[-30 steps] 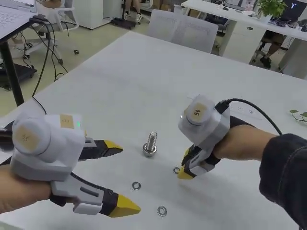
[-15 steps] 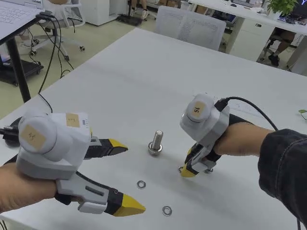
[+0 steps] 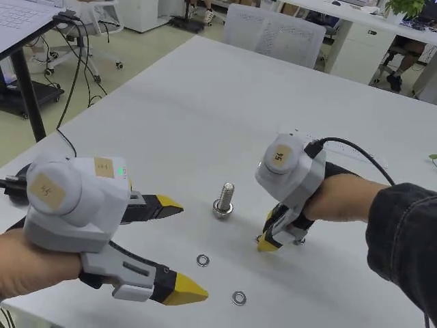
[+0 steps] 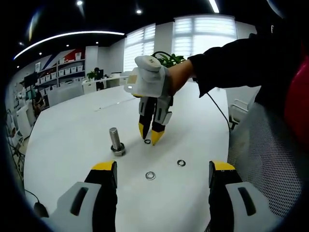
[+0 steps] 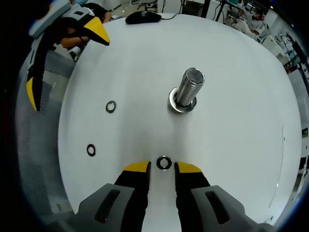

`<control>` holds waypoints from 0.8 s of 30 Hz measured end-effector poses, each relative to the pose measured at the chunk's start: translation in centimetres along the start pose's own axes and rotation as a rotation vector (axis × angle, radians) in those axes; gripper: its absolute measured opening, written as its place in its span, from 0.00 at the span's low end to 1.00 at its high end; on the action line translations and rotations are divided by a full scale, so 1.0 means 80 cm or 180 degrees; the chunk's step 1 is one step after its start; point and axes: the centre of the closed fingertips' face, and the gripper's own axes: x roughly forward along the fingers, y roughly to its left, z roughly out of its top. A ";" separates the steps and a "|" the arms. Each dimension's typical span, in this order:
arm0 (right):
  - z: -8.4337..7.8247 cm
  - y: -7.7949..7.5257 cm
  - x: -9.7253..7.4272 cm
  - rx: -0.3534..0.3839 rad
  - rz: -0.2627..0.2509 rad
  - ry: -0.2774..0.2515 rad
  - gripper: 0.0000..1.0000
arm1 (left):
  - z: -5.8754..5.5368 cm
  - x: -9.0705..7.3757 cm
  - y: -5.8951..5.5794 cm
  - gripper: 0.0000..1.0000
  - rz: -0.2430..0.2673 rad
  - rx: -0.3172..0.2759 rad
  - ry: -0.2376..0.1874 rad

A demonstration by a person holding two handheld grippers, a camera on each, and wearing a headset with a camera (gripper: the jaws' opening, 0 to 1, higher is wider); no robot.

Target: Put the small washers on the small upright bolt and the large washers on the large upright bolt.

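An upright silver bolt [image 3: 223,200] [image 4: 116,142] [image 5: 186,92] with a threaded shaft stands on its head near the middle of a white table [image 3: 205,116] [image 4: 72,135] [image 5: 231,145]. Three small metal washers lie flat on the table around it, none on the bolt.

The first washer [image 3: 258,240] [image 4: 147,141] [image 5: 164,163] lies near the bolt, on the side towards the right gripper [image 3: 268,240] [image 4: 149,134] [image 5: 162,167]. This gripper points steeply down at the table. Its yellow-tipped jaws are parted by a narrow gap and grasp nothing. In the right gripper view the washer sits on the table just ahead of that gap, level with the two tips.

The second washer [image 3: 203,260] [image 4: 150,175] [image 5: 111,106] lies nearer the person than the bolt. The third washer [image 3: 239,298] [image 4: 181,163] [image 5: 91,150] lies nearer the person again, close to the table's front edge.

The left gripper [image 3: 181,249] [image 4: 163,166] [image 5: 65,63] is held above the table to the left of the bolt, with its jaws spread wide and nothing between them. Its tips point towards the bolt and the second washer and are apart from both.

A black cable [image 3: 362,156] runs from the right gripper over a dark sleeve [image 3: 403,239]. A grey chair [image 3: 273,34] stands at the table's far edge
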 end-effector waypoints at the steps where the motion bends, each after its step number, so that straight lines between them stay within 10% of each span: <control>1: 0.000 0.000 0.000 -0.0004 0.0000 -0.0002 0.21 | 0.000 0.000 0.000 0.77 0.0000 0.0001 0.0000; 24: 0.003 0.003 -0.001 -0.0084 -0.0041 -0.0001 0.14 | 0.001 -0.001 0.000 0.77 0.0006 -0.0005 -0.0011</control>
